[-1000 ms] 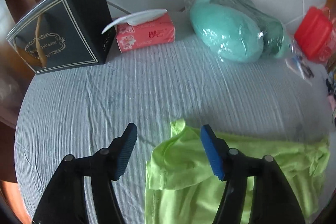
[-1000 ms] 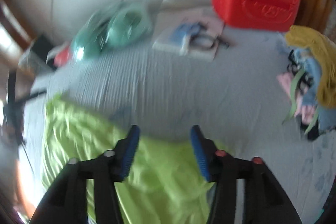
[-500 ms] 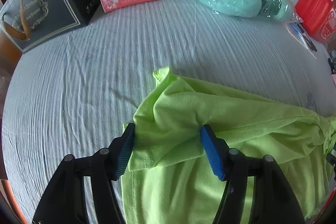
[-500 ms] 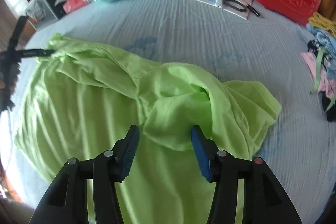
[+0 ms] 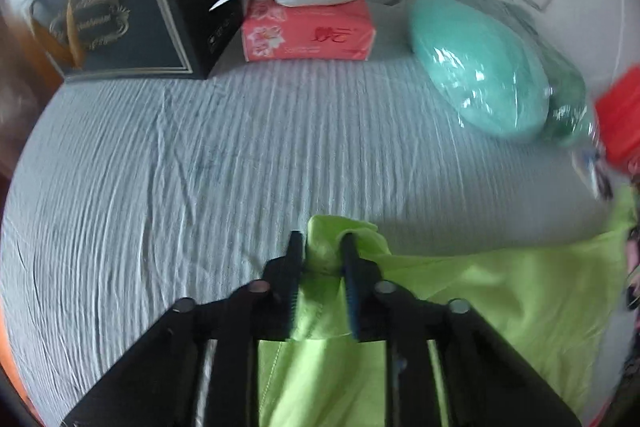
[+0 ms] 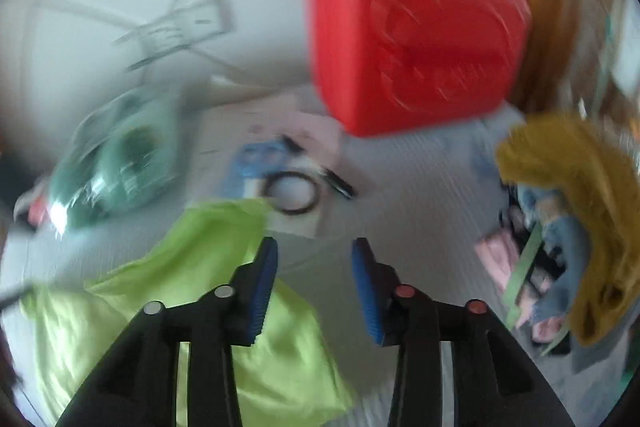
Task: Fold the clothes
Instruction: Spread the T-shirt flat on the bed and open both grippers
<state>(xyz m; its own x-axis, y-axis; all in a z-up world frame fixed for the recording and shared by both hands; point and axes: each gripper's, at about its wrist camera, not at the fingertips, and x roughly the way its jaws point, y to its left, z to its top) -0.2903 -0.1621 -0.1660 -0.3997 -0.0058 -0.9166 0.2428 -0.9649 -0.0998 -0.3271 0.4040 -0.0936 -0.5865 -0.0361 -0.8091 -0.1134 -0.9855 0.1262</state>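
The left tool (image 5: 320, 247) is closing, pinching a bunched corner of the lime-green shirt (image 5: 500, 291), which lies along the grey bed (image 5: 200, 167) towards the right tool (image 6: 314, 253). That tool's jaws are opening, empty, with the shirt's other end just beside its left finger.

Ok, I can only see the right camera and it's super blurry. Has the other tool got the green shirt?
Observer: Yes. The left tool is closing, and a bunched-up edge of the green shirt is pinched between its pads.
Operator: What's past it, up by the wall?
Observer: A red tissue pack with a white tissue poking out, right beside a dark gift bag.
Operator: Is there more shirt on the other side of that tool?
Observer: No. In that view the shirt ends at the tool, and to the left there is only wrinkled grey sheet.
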